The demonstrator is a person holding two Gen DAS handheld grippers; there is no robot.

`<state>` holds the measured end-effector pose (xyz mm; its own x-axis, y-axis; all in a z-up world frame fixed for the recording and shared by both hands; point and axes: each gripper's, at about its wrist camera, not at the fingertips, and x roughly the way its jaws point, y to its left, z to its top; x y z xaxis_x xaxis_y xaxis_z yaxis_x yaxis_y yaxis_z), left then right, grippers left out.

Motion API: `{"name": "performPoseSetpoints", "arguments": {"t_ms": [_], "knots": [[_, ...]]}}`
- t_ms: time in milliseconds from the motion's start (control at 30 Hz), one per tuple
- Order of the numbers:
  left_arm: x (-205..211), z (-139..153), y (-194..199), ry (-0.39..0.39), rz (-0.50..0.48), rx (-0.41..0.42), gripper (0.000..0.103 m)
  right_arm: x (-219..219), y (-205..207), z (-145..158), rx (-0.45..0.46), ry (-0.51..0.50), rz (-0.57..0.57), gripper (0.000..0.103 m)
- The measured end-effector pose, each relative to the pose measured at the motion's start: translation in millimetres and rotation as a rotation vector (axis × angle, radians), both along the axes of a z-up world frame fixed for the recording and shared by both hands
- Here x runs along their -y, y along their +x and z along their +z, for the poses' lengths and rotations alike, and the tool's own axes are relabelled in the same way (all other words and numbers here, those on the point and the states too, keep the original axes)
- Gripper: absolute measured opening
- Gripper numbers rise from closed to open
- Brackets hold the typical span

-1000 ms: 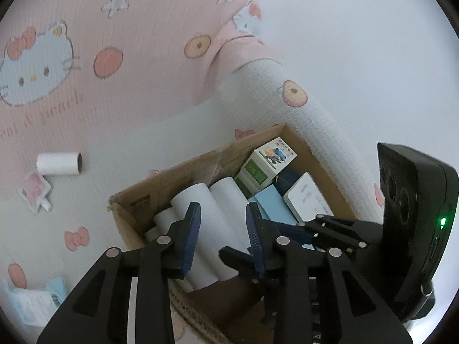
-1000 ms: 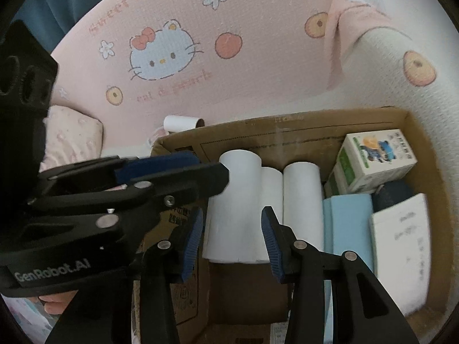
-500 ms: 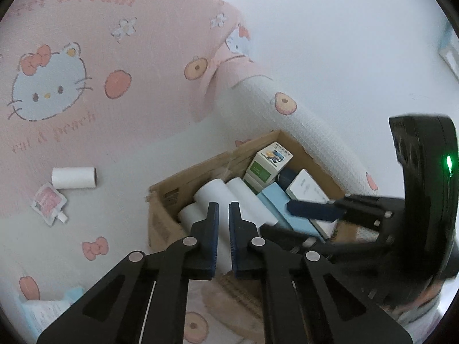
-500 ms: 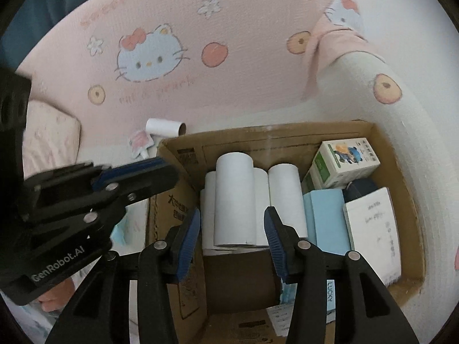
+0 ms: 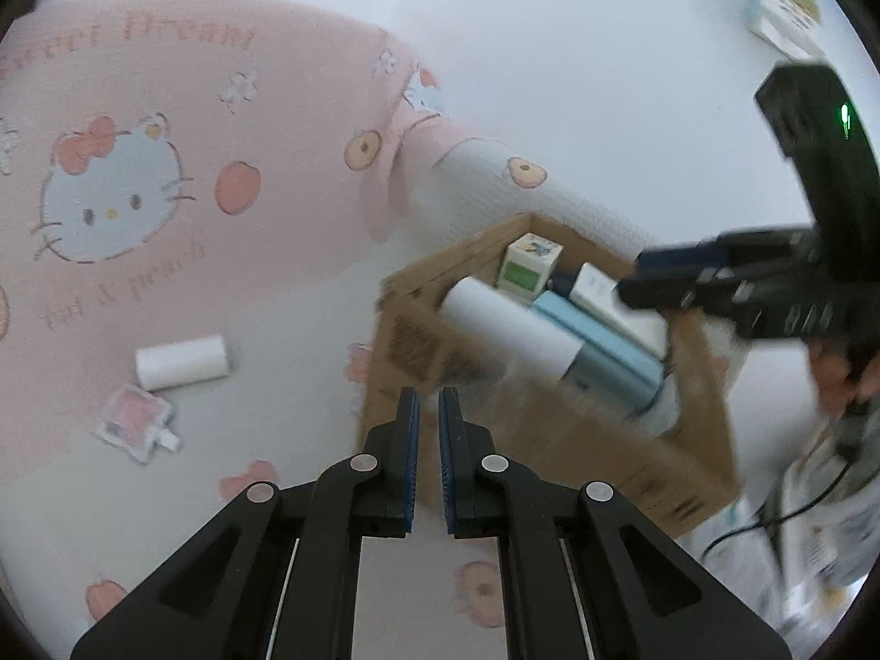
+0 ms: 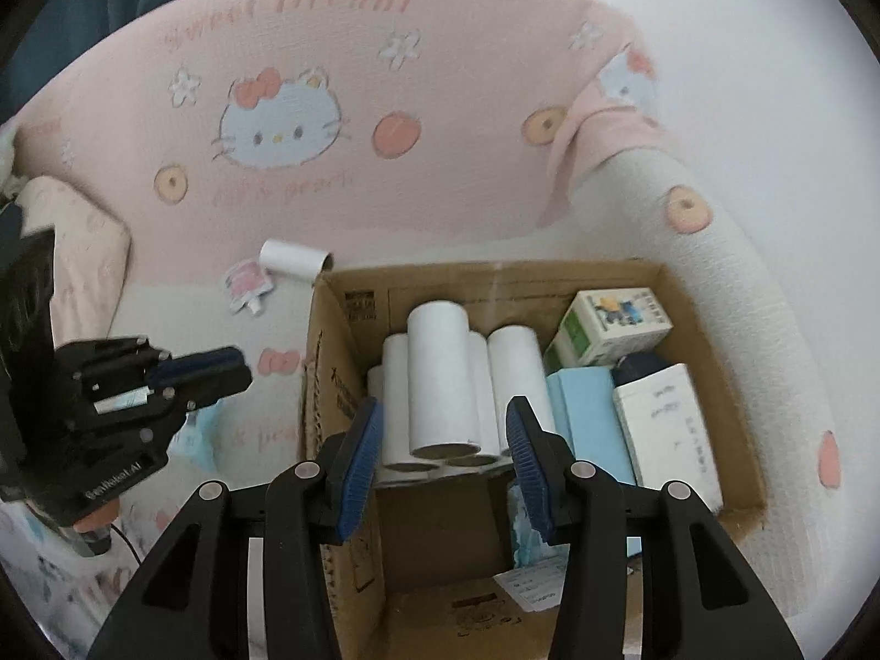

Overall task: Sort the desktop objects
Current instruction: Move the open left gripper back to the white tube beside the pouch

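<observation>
Corrugated cardboard box [image 6: 352, 363] w/ smooth white paper tubes [image 6: 440, 379]; left gripper [image 5: 429, 418] jaws closed, empty; right gripper [image 6: 443, 434] jaws apart, empty.

The cardboard box [image 6: 709, 511] is crowded along its far wall by white tubes [image 6: 443, 385] and cartons [image 6: 610, 324]; its near floor lies bare. Outside, one loose tube [image 6: 291, 257] and a pouch [image 6: 247, 281] lie on the bed [image 6: 264, 330].

The pink cat-print blanket [image 6: 440, 126] carries "Sweet Dream" in red-pink letters near its upper edge, and a line under the cat's face that blurs, ending in what looks like "& peach". The left gripper [image 6: 231, 371] bears "GenRobot.AI" in white on its black body. Print on the cardboard box [image 6: 352, 330] and the packages inside is too small to read.
</observation>
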<state>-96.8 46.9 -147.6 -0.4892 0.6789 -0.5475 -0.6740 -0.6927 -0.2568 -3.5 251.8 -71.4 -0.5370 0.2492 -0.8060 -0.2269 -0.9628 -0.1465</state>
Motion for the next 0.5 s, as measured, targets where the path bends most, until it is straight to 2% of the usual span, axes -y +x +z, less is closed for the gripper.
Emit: {"name": "performPoseSetpoints", "arguments": {"t_ms": [67, 200, 267, 367, 500], "knots": [[17.8, -17.5, -2.6, 0.021, 0.018, 0.014, 0.008, 11.1, 4.0, 2.6, -0.028, 0.036, -0.011, 0.043], [51.5, -40.3, -30.3, 0.012, 0.066, 0.125, 0.008, 43.7, 5.6, 5.0, -0.063, 0.169, 0.027, 0.043], [63.7, -43.1, -41.6, 0.018, 0.098, 0.147, 0.008, 65.7, 3.9, 5.4, -0.087, 0.252, 0.078, 0.043], [76.8, -39.2, -55.8, 0.092, 0.112, 0.180, 0.008, 95.0, -3.1, 3.1, -0.123, 0.336, 0.130, 0.043], [84.5, -37.3, -66.2, 0.141, 0.127, 0.201, 0.008, 123.0, -22.4, -10.1, -0.120, 0.319, 0.201, 0.043]]}}
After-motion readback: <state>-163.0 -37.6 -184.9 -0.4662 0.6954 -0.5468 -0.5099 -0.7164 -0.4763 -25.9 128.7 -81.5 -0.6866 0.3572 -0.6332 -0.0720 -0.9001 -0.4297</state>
